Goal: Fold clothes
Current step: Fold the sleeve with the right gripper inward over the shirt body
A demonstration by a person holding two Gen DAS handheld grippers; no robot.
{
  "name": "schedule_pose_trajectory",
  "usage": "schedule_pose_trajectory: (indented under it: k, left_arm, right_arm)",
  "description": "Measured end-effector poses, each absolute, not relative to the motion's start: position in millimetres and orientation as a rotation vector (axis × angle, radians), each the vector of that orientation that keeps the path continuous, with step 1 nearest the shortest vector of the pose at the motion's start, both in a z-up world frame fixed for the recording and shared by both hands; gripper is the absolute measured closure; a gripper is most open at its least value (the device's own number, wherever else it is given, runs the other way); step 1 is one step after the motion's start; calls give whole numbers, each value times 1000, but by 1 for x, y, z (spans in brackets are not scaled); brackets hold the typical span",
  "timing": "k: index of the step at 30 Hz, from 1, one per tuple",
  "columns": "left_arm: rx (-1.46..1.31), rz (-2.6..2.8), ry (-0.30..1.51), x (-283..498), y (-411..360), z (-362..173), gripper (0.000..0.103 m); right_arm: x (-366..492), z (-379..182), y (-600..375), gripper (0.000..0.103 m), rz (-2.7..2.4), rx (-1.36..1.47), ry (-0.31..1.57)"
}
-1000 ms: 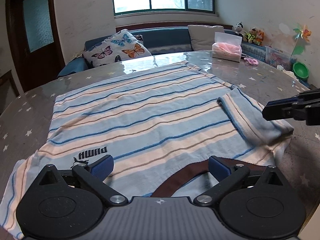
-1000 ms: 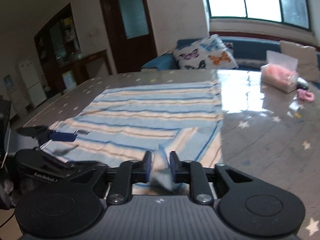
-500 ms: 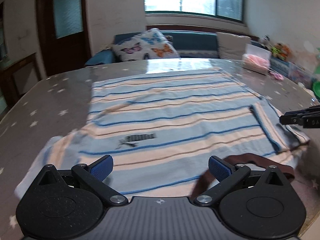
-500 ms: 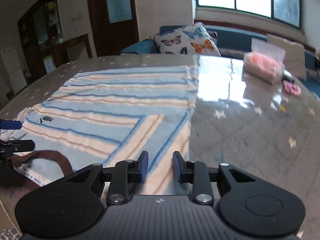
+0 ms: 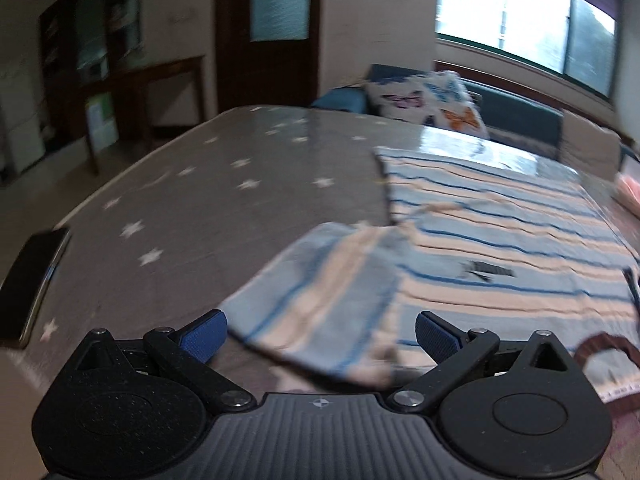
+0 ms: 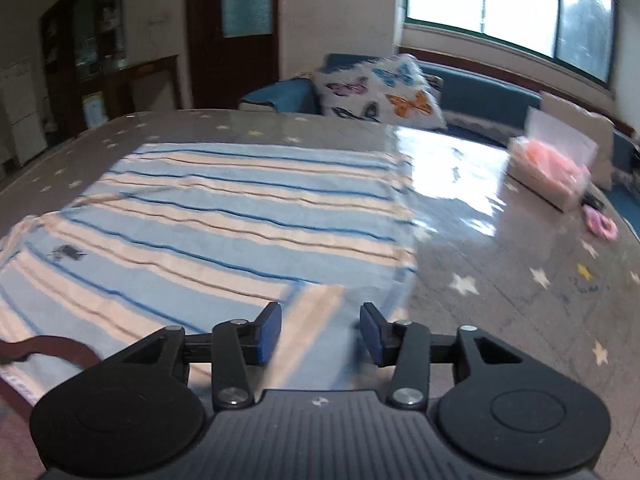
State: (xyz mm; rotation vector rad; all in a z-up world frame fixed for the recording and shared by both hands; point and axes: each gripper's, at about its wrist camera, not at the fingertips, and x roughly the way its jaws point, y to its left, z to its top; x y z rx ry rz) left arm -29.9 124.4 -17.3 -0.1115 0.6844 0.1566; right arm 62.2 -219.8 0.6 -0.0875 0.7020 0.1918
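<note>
Both grippers hover low over the striped shirt (image 6: pixel 224 216), which lies spread flat on the star-patterned table (image 5: pixel 192 200). Left gripper (image 5: pixel 321 332) points at the shirt's outspread sleeve (image 5: pixel 320 292), its blue pads (image 5: pixel 200 334) spread wide with nothing between them. Right gripper (image 6: pixel 320 332) sits over the folded-in sleeve (image 6: pixel 312 320) at the shirt's other edge, its jaws parted about halfway and empty. A small dark logo (image 6: pixel 68 253) on the chest is too blurred to read. A black phone (image 5: pixel 30 280) lies near the table edge.
</note>
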Motion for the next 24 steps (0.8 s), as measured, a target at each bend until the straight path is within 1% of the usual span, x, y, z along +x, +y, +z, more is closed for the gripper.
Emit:
schedule_pose_trajectory:
  k: [1,5,8,16,18,20,24]
  left_arm:
    - [-127,165,688,-31,130,-18,3]
    - [-190,176,716,-30,150,-23,13]
    - [-204,175,720,-30,156,-26,16]
    - [-198,170,706,-26,167,-29,31]
    - [-196,171,705,-24,170,-29,37]
    - [-195,175,702,-23,174,-29,41]
    - [-208,179,696,-24,178,-28,42]
  right_arm:
    - [61,4,-210,54,219,-101,700]
    - [58,11,-165,52,375,-149,705]
    - [55,12,-126,45,499,-199,704]
    - [39,2,-35,43,736,-324,733]
    - [26,-4,-21,43,778,-371,740]
    - [14,-6,-11,43,809,-419,731]
    - [3,4,-5,42,850,-450,681]
